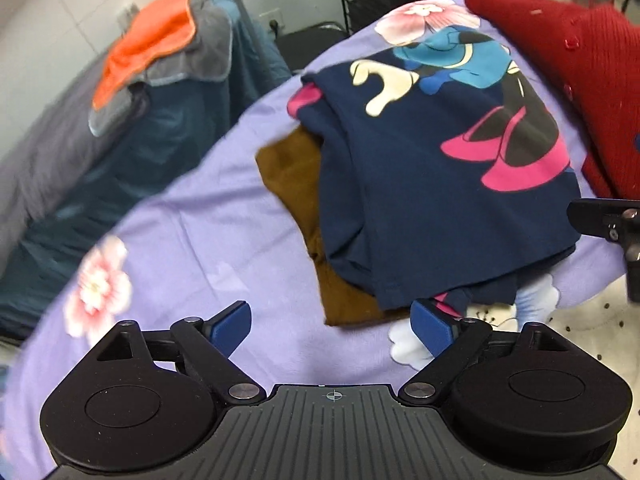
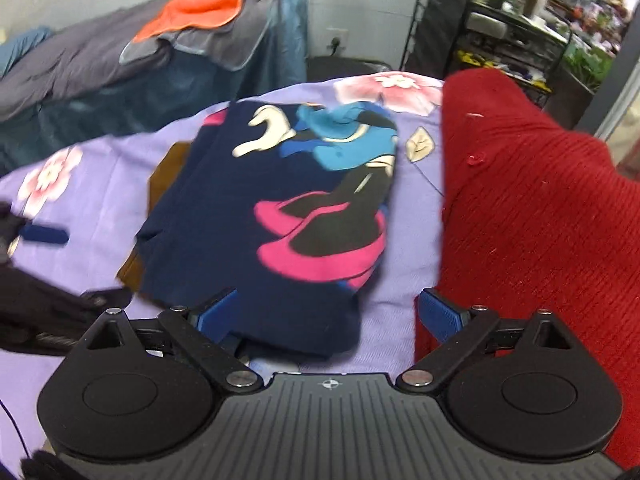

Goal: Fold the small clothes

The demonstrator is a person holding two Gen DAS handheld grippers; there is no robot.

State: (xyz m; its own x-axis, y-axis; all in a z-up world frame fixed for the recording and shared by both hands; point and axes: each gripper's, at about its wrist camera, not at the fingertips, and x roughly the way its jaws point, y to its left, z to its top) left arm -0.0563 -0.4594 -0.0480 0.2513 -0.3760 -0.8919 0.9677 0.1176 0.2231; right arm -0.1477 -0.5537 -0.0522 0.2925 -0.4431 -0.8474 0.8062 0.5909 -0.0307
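The folded navy shirt [image 2: 280, 216] lies lengthwise ahead of the spread, empty right gripper [image 2: 326, 316], nearer than the equally spread left gripper [image 1: 332, 326].

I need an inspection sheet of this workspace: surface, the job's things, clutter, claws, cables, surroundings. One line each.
Surface: lilac flowered sheet, creased.
Job's things: folded navy printed shirt lies on a brown garment.
Clutter: red knit garment at the right, beside the shirt.
Claws: left claw open, nothing between its pads; right claw open over the shirt's near edge.
Cables: thin dark cord at the left edge of the right wrist view.
Surroundings: orange cloth on grey bedding, black wire rack with bottles.
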